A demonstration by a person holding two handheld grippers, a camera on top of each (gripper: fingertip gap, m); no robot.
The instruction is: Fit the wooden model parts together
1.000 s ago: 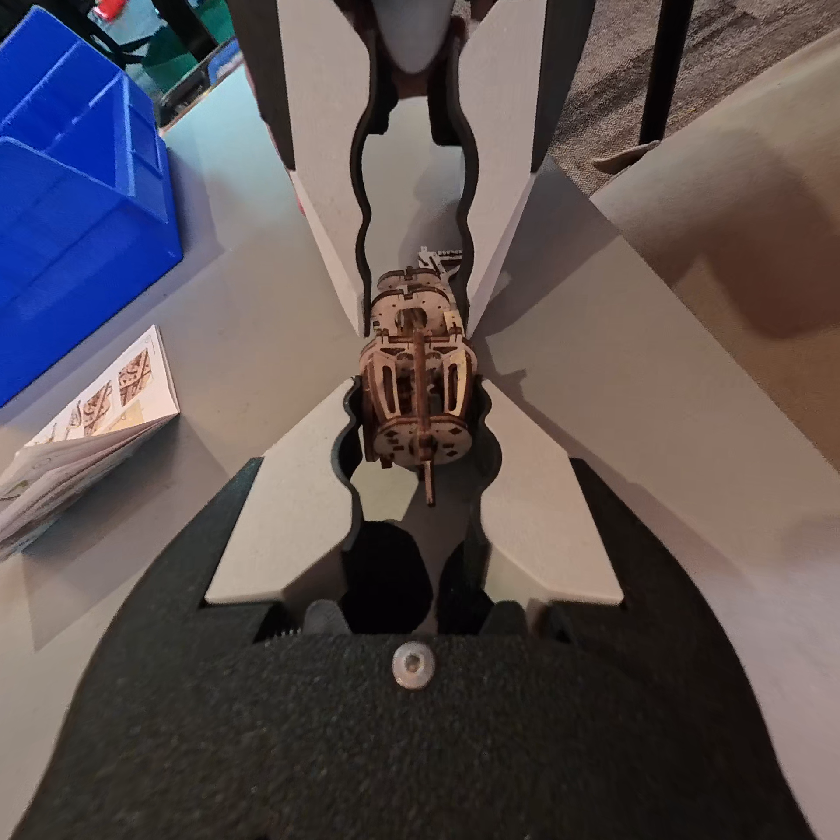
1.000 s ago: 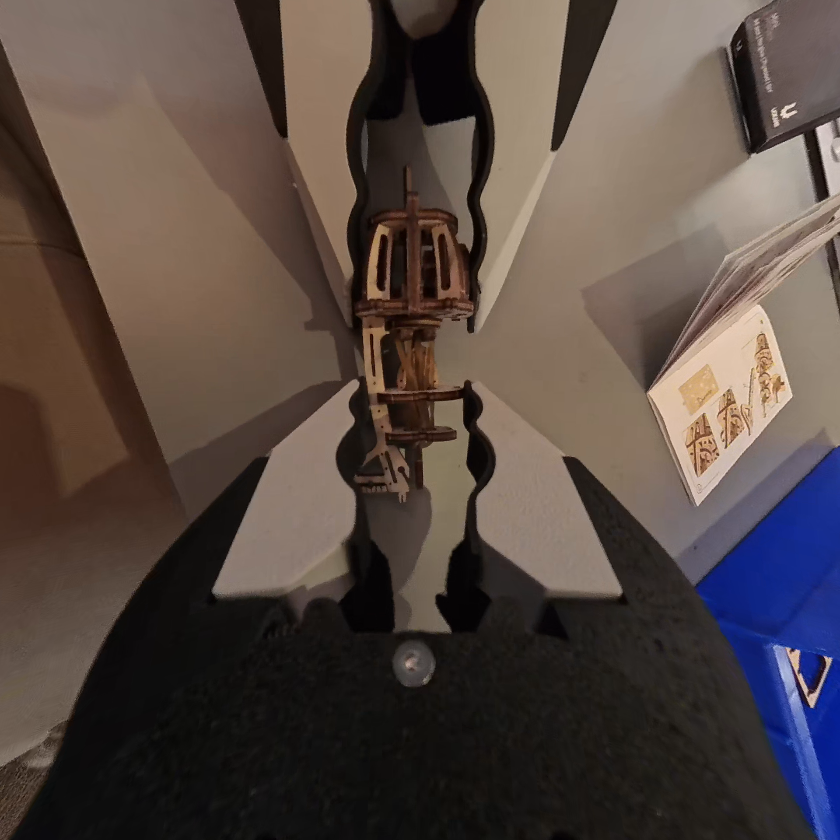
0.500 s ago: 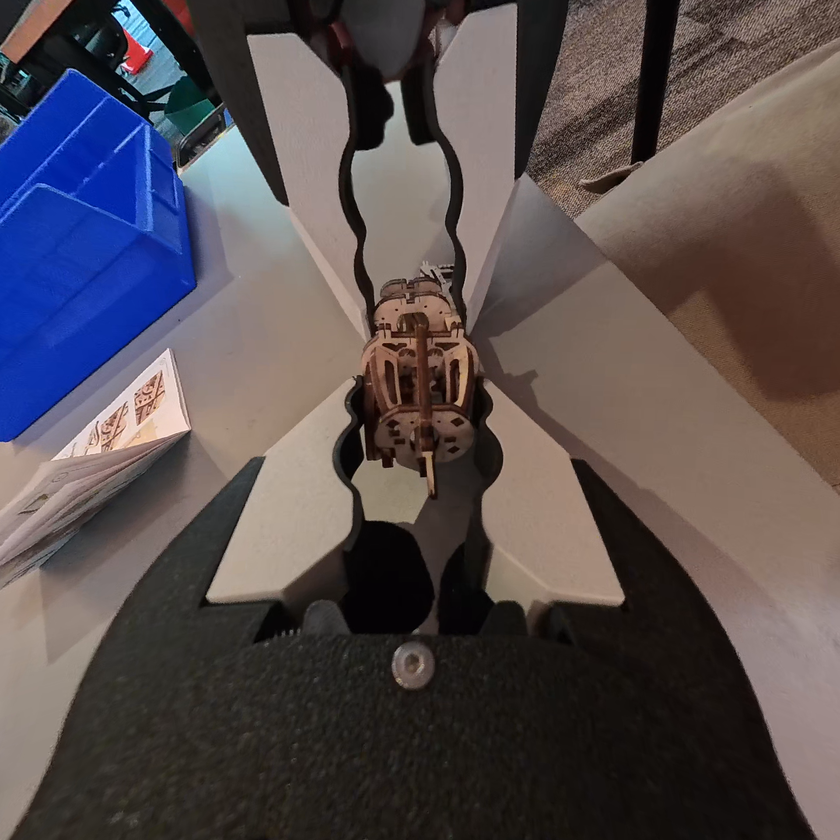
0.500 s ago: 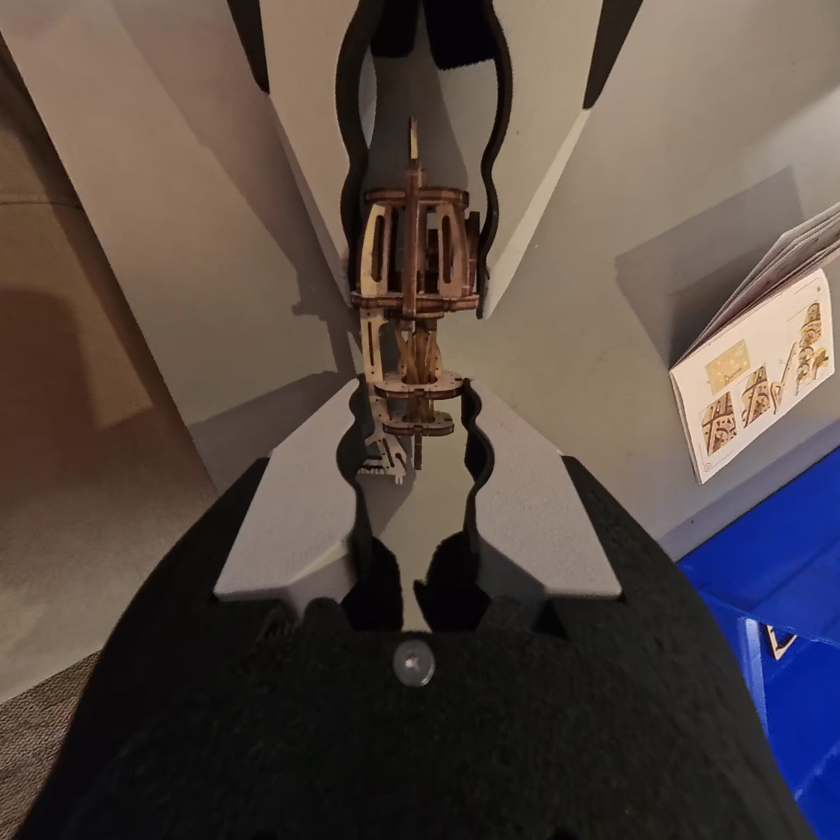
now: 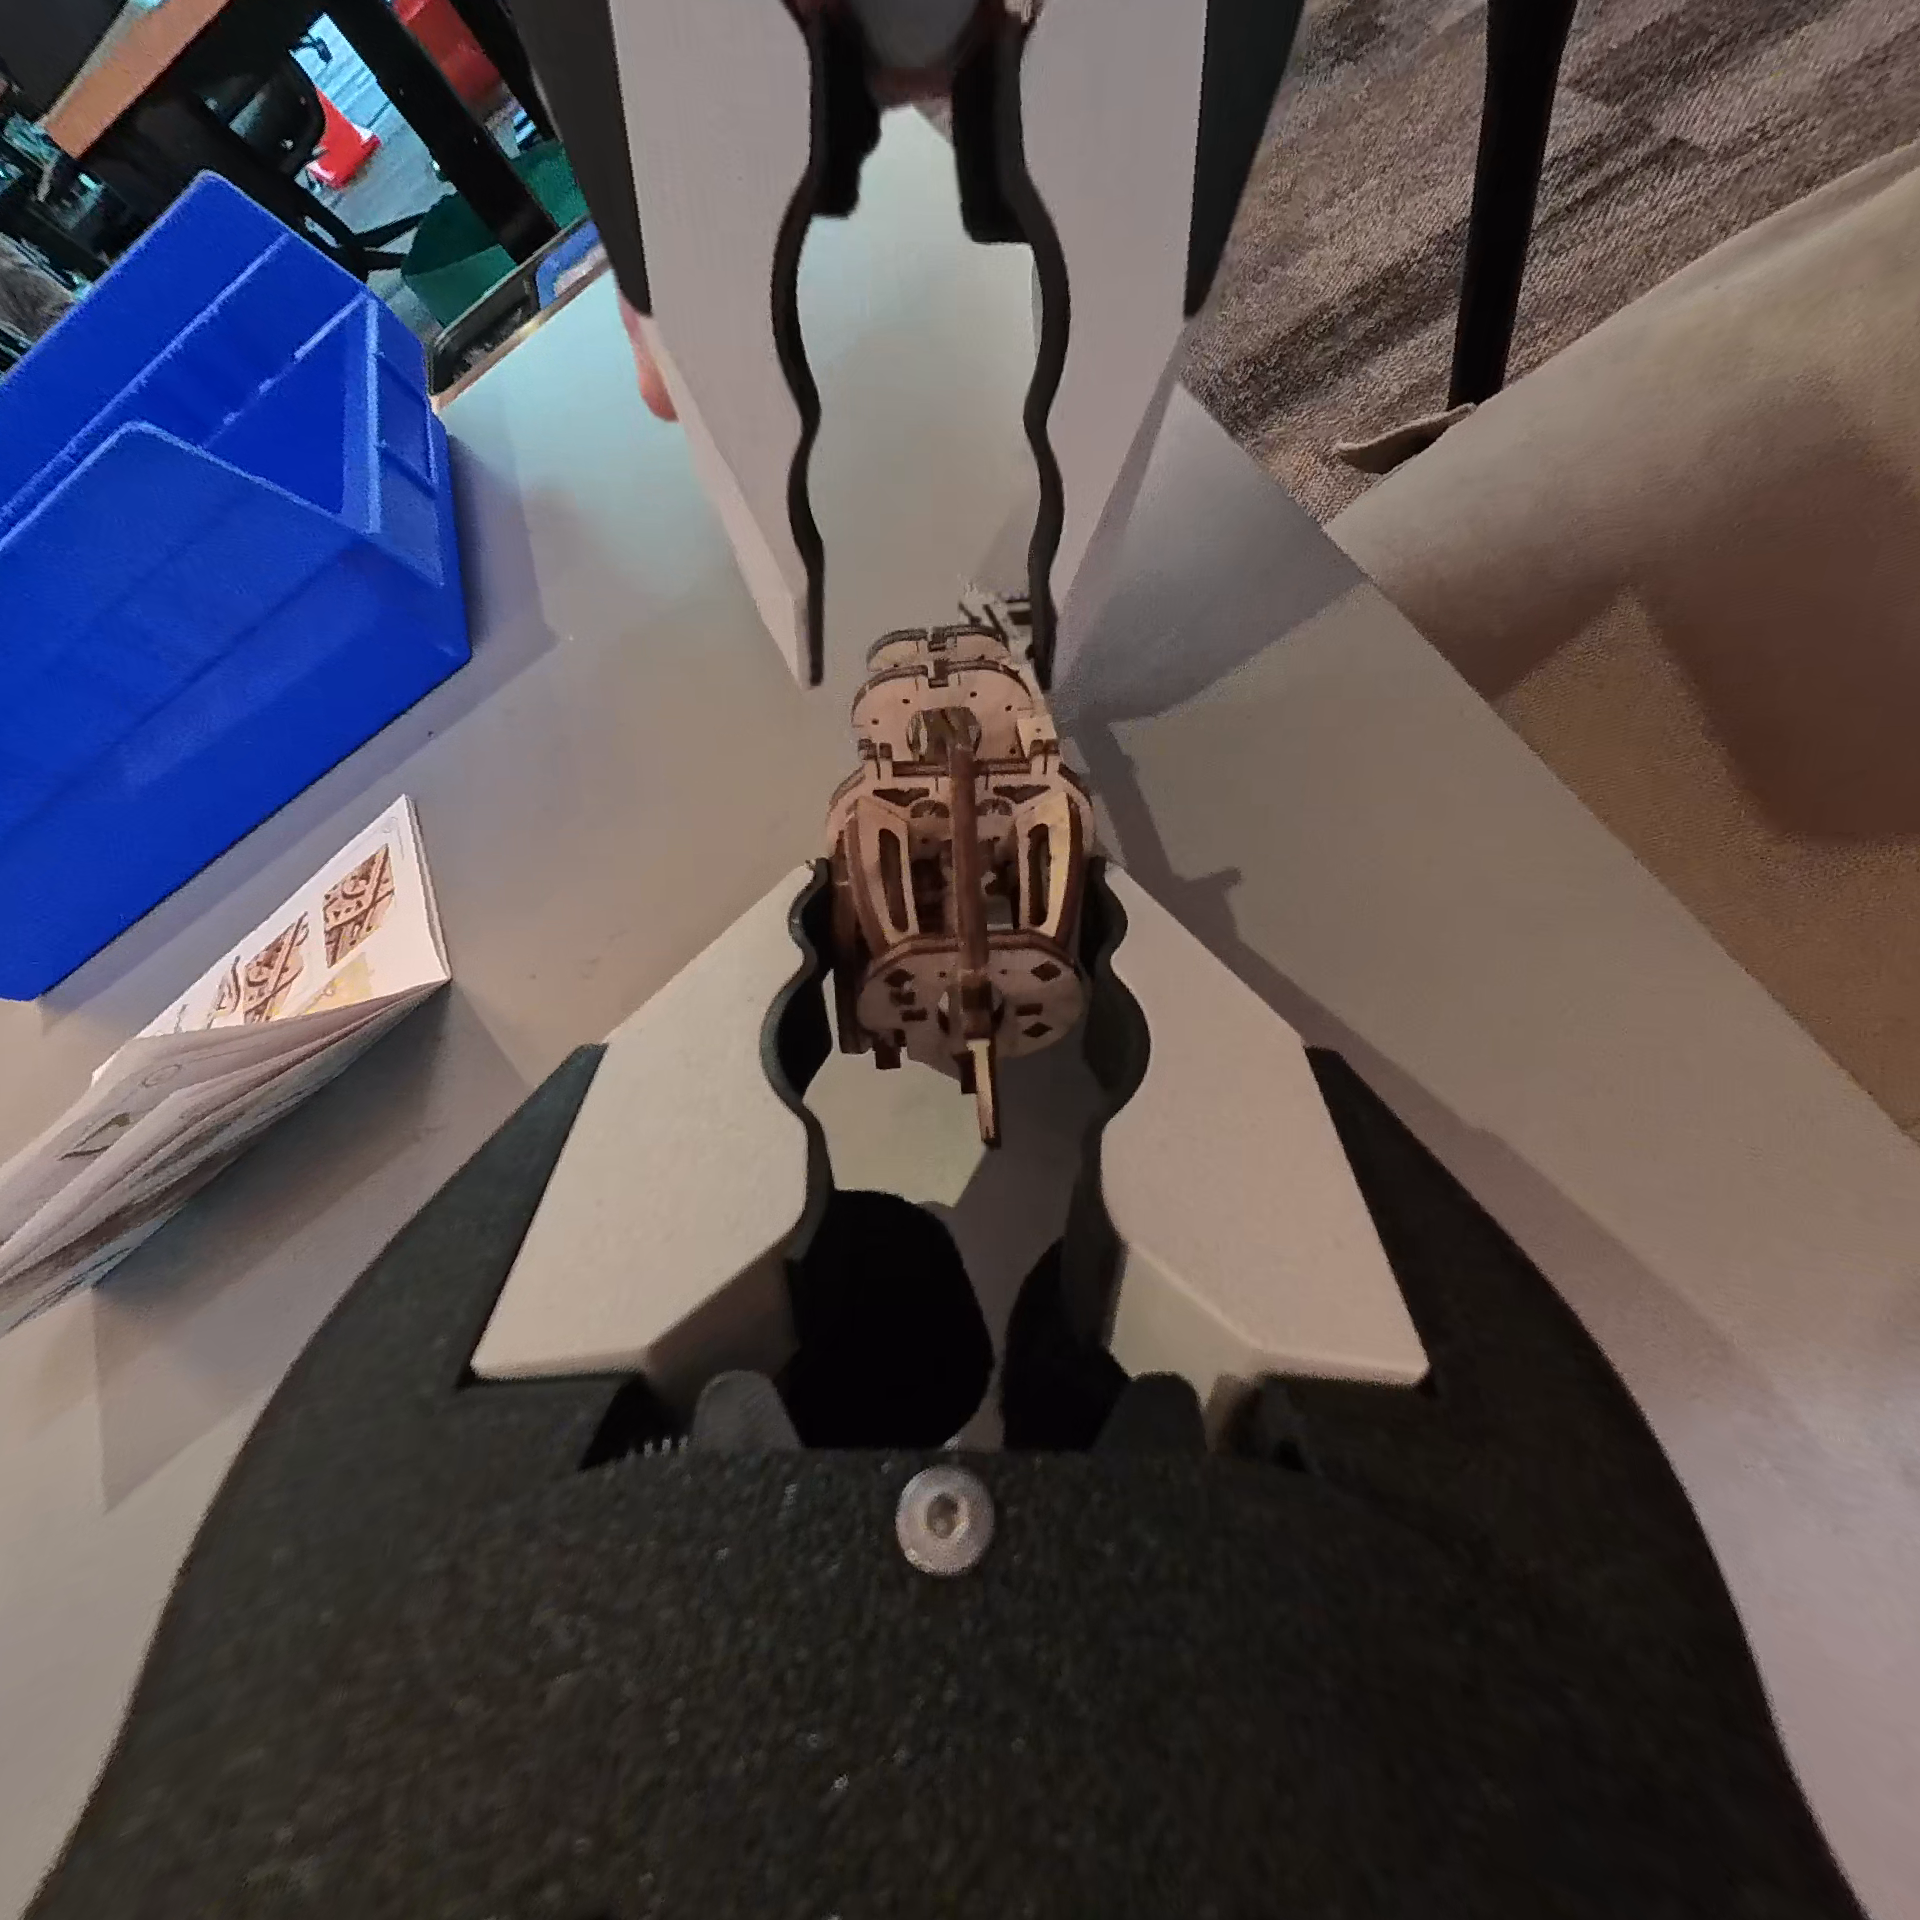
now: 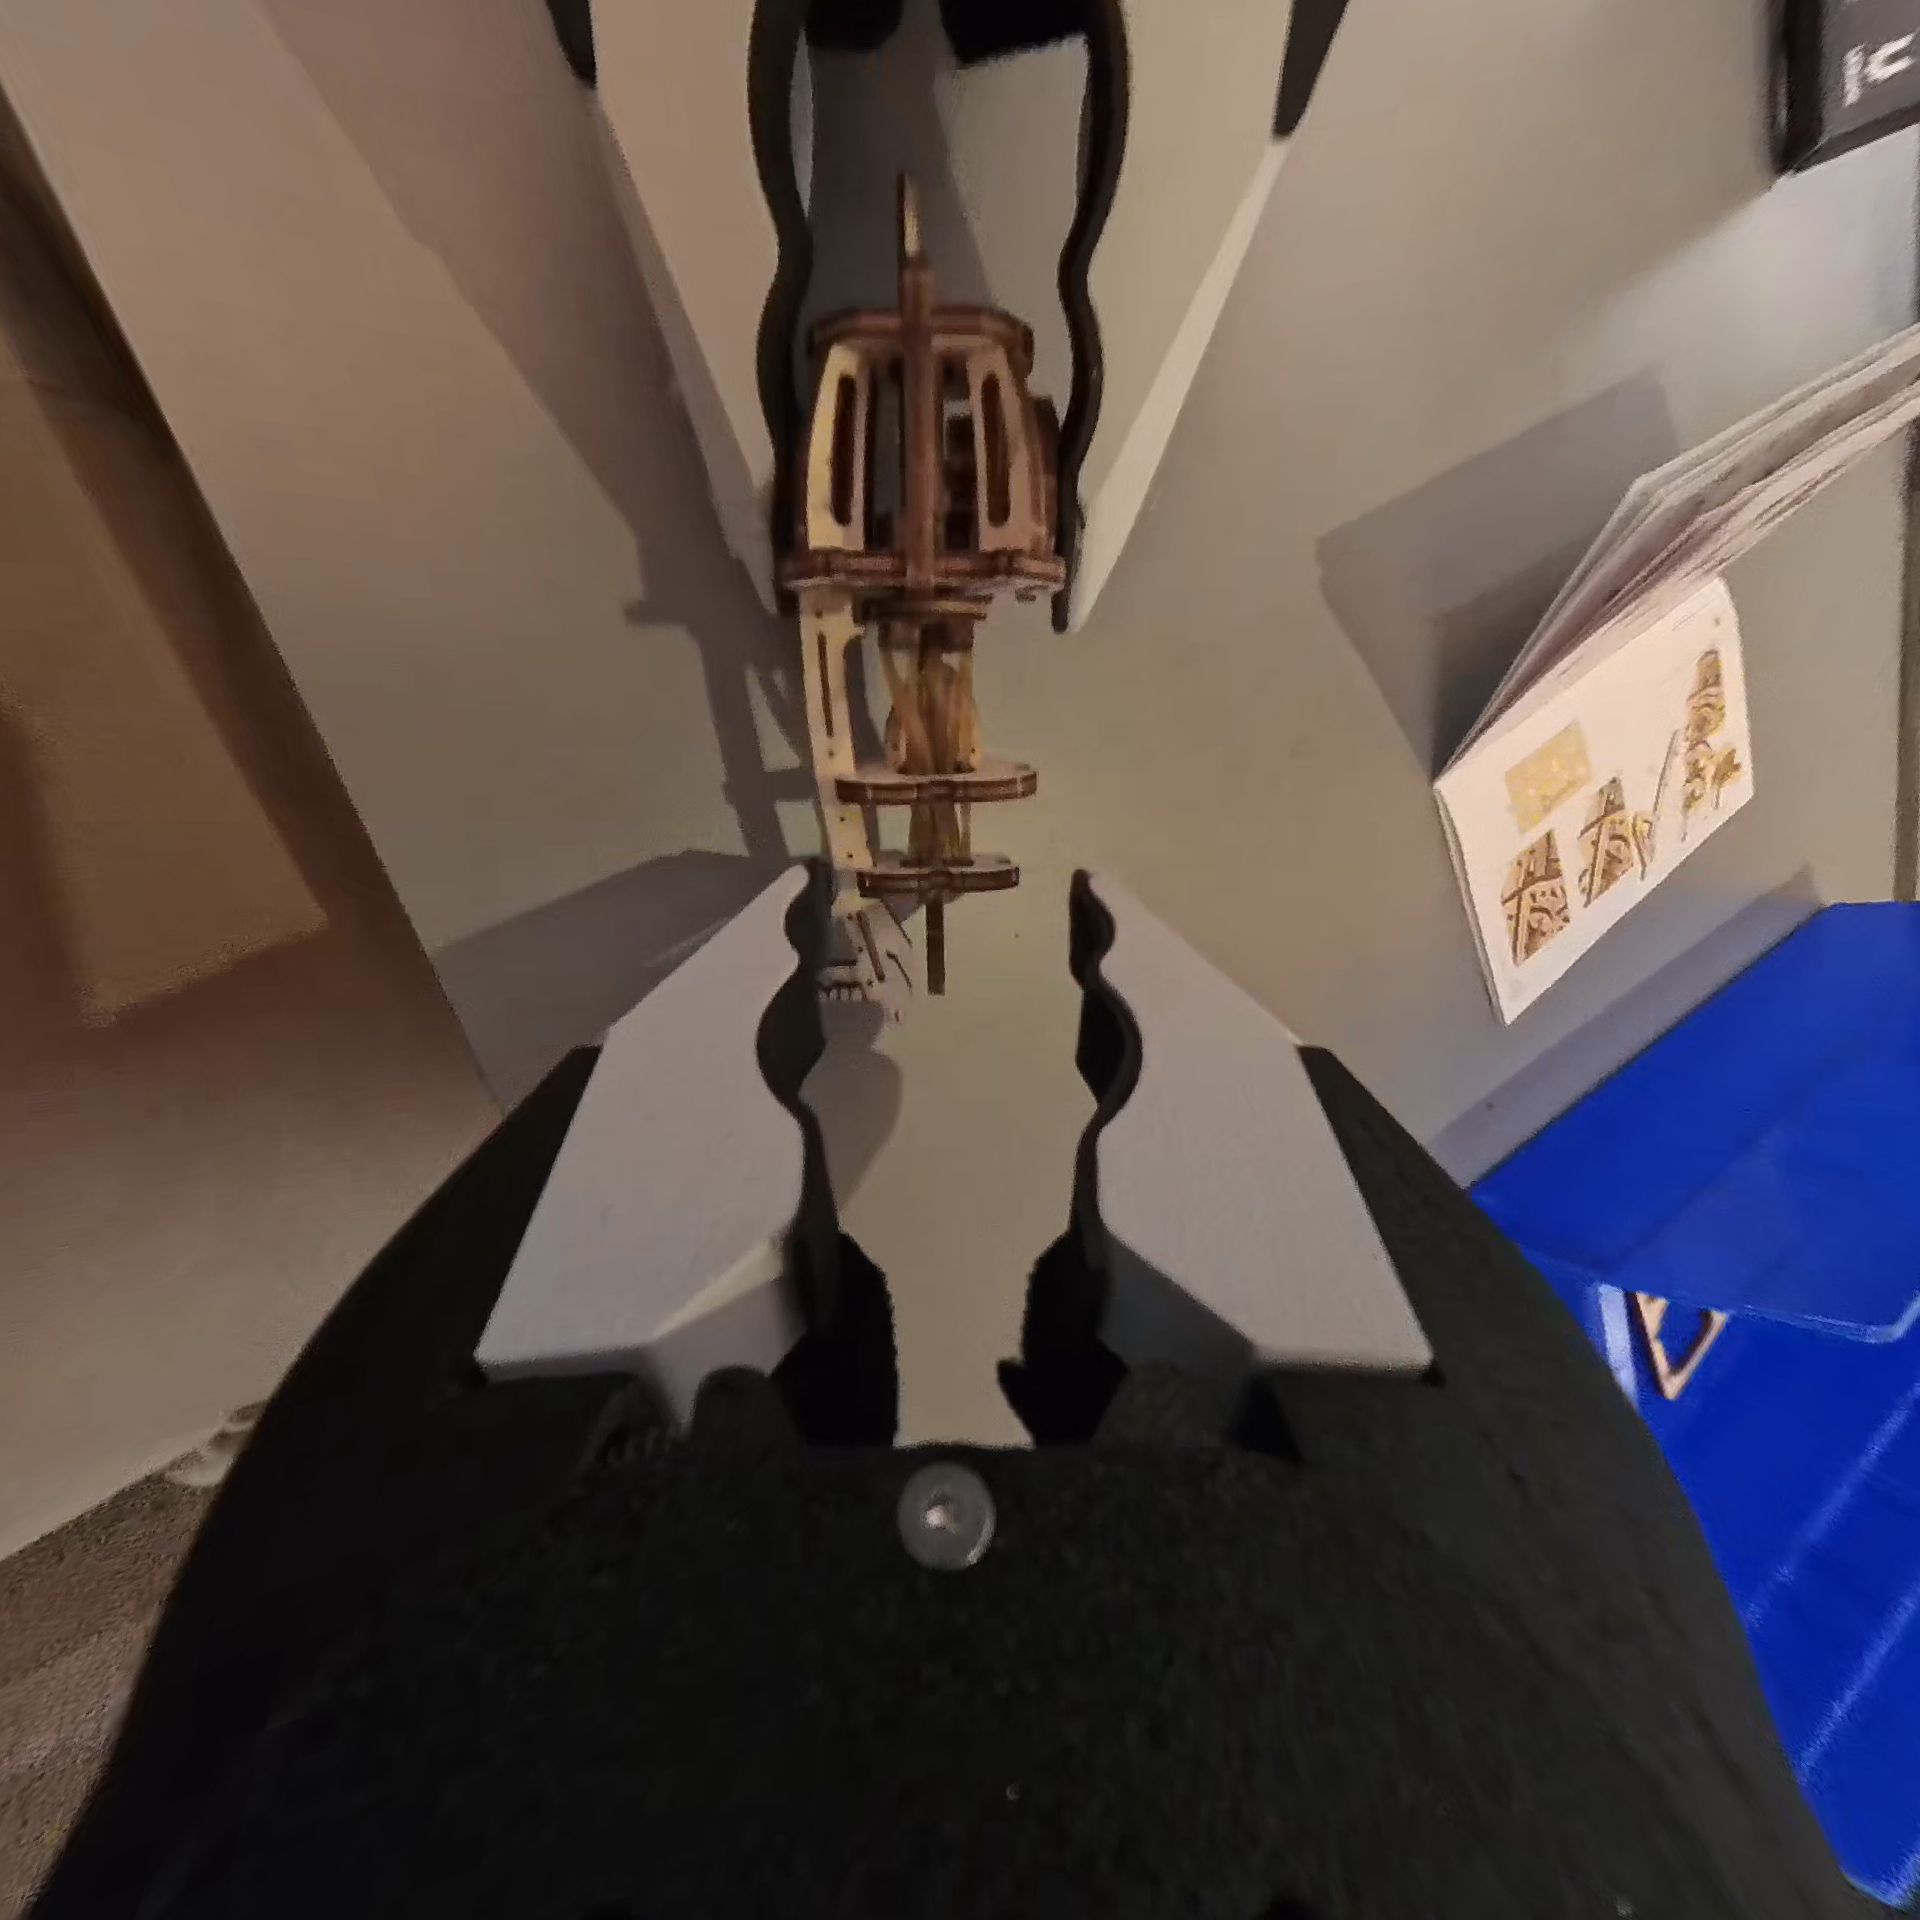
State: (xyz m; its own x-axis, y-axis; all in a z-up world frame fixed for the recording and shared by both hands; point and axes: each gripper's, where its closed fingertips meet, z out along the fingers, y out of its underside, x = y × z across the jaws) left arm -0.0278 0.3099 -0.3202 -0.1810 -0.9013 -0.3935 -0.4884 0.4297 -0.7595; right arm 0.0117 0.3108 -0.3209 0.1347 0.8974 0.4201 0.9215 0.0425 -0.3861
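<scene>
A wooden model [image 5: 961, 883], with a rounded cage at one end and a narrow stack of discs at the other, hangs above the grey table [image 5: 644, 727]. My left gripper [image 5: 961, 894] is shut on the cage end. It shows from the far side in the right wrist view [image 6: 920, 603], still clamping the model [image 6: 920, 468]. My right gripper [image 6: 940, 883] faces it with its jaws apart. Its tips flank only the last disc, with a gap on the right side. In the left wrist view, my right gripper [image 5: 928, 675] reaches in from above.
A blue bin [image 5: 208, 582] stands at the left, and shows again in the right wrist view [image 6: 1766, 1247]. An open instruction booklet [image 5: 260, 1039] lies beside it, also seen from the right wrist [image 6: 1600, 810]. A black box [image 6: 1860, 73] lies at the far right. A tan surface [image 5: 1662, 520] borders the table edge. The left gripper's tips are roughly 5 cm from the right gripper's.
My right gripper has drawn back along the model, so only the last disc now lies between its tips. My left gripper keeps its hold on the cage and has tilted slightly.
</scene>
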